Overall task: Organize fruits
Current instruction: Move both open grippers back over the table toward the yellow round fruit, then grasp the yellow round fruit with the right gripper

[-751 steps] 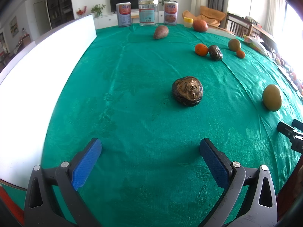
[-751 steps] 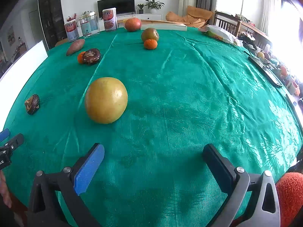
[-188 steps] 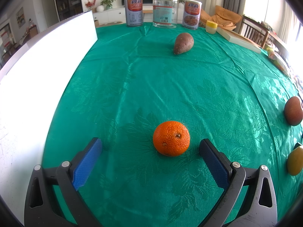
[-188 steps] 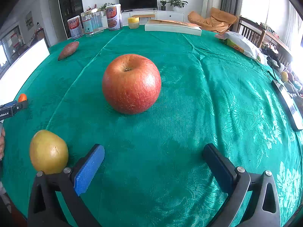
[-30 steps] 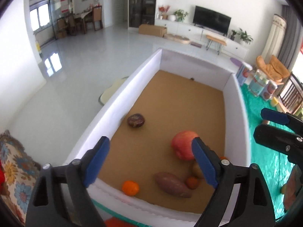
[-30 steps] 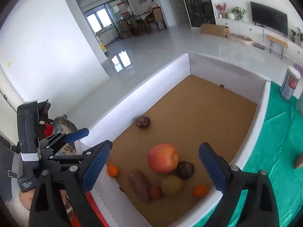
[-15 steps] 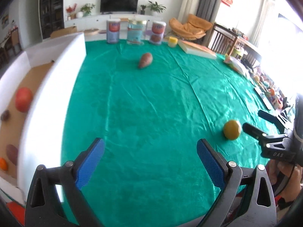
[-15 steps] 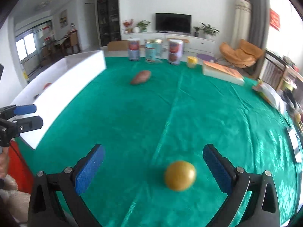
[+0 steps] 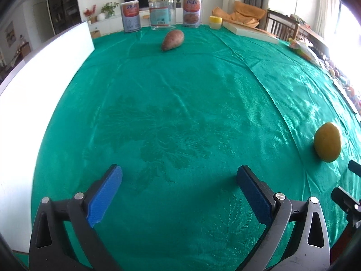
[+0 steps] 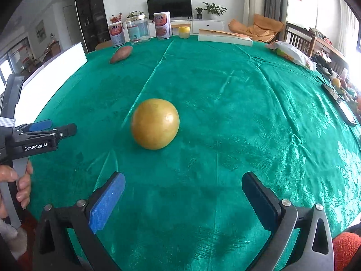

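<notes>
Ahead of the right gripper (image 10: 182, 195), fingers spread and empty, sits the yellow fruit (image 10: 155, 127).

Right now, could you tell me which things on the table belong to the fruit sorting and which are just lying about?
For the job:
yellow round fruit
sweet potato
white box

Lying about:
two tins
glass jar
small yellow pot
flat carton

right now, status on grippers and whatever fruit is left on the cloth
Left gripper open, empty, jaws just widened. Right gripper open, empty, lined up on yellow fruit. Sweet potato far side by cans. Nothing in the way.
</notes>
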`<state>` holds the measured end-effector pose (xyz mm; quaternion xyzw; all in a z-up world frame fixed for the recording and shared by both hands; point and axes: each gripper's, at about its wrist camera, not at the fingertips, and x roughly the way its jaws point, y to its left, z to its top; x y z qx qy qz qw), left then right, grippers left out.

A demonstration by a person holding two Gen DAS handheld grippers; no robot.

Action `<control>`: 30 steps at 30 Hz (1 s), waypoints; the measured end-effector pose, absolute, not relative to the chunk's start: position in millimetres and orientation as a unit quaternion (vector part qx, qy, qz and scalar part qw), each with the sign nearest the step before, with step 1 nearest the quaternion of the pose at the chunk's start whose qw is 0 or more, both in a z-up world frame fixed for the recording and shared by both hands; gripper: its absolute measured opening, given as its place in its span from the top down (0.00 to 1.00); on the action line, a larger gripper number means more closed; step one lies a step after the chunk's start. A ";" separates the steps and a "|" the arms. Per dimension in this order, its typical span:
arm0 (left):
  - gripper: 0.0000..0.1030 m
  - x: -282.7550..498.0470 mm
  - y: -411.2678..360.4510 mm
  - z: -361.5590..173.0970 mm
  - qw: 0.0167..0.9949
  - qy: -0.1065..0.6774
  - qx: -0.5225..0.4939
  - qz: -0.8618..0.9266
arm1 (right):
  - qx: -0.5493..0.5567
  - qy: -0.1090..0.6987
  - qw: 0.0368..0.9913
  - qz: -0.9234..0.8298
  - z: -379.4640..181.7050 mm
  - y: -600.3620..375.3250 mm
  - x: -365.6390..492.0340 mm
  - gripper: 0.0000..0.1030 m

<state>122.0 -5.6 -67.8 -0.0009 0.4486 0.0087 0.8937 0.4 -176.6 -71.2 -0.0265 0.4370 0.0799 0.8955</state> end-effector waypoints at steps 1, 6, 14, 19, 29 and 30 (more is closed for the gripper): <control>0.00 122.9 -6.1 -68.8 0.894 0.449 -0.001 0.007 | -0.033 0.437 0.896 0.075 -73.7 -174.8 0.8 0.00; 0.00 123.4 -7.5 -69.4 0.894 0.447 0.000 0.009 | -0.045 0.425 0.901 0.073 -77.6 -169.0 -4.5 0.00; 0.01 123.1 -7.3 -69.4 0.894 0.447 0.000 0.009 | -0.043 0.401 0.913 0.070 -80.2 -167.9 -8.6 0.00; 0.01 123.2 -7.2 -69.7 0.894 0.447 0.000 0.009 | -0.042 0.397 0.914 0.069 -80.4 -167.9 -8.8 0.00; 0.01 123.1 -6.9 -69.7 0.895 0.447 0.001 0.009 | -0.042 0.397 0.914 0.070 -80.2 -167.9 -7.8 0.00; 0.01 123.0 -6.9 -69.6 0.895 0.447 0.001 0.009 | -0.042 0.397 0.914 0.070 -80.1 -167.9 -7.7 0.00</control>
